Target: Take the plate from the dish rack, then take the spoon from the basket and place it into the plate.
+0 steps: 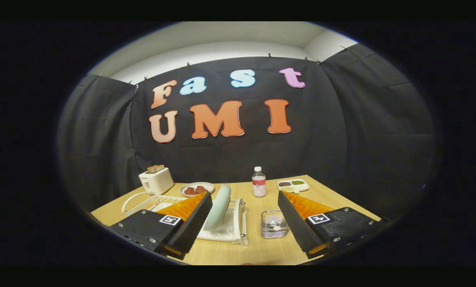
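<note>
Jaws (245, 223) wide apart, gripping nothing as I hover over the surface (257, 249). Between the fingers a plate (218, 209) stands on edge in the rack (232, 227); beside it the basket (274, 224) holds a spoon (277, 228). Beyond: bottle (259, 182), label unreadable; toaster (156, 179); dish (197, 188) of food; tray (293, 184).

The left finger (184, 223) hid part of the dish rack (238, 223); the wire basket's (274, 224) contents were too small to identify.

I see a matt wooden surface (261, 249), a glossy smooth plate (218, 213), a shiny metal wire basket (274, 224), and my wide-apart jaws' ribbed pads (295, 223).
</note>
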Available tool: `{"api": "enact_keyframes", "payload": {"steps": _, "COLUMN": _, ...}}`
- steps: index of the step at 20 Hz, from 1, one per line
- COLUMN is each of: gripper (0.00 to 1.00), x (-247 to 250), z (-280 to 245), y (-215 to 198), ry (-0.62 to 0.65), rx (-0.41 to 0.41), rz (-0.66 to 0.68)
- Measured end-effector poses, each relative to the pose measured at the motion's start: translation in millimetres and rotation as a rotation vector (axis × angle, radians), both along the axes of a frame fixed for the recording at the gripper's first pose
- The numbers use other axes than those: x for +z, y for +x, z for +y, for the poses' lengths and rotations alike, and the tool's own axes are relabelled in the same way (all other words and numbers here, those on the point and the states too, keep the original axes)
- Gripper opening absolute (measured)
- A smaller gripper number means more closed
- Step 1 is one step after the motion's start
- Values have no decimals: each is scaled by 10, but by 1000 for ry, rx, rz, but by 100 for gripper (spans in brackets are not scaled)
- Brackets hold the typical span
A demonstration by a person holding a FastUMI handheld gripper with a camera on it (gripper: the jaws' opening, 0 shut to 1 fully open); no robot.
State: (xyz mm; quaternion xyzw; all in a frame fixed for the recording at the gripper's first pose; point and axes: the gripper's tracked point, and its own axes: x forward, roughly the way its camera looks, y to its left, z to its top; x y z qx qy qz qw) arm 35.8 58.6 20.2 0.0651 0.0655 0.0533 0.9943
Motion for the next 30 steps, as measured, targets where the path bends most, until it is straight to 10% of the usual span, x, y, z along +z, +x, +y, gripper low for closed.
{"api": "enact_keyframes", "payload": {"steps": 21, "gripper": 96, "x": -997, "z": 573, "y": 1073, "ry": -117, "rx": -47, "rz": 392}}
{"api": "enact_keyframes", "payload": {"steps": 30, "gripper": 59, "x": -1195, "z": 722, "y": 1151, "ry": -135, "rx": -83, "rz": 466}}
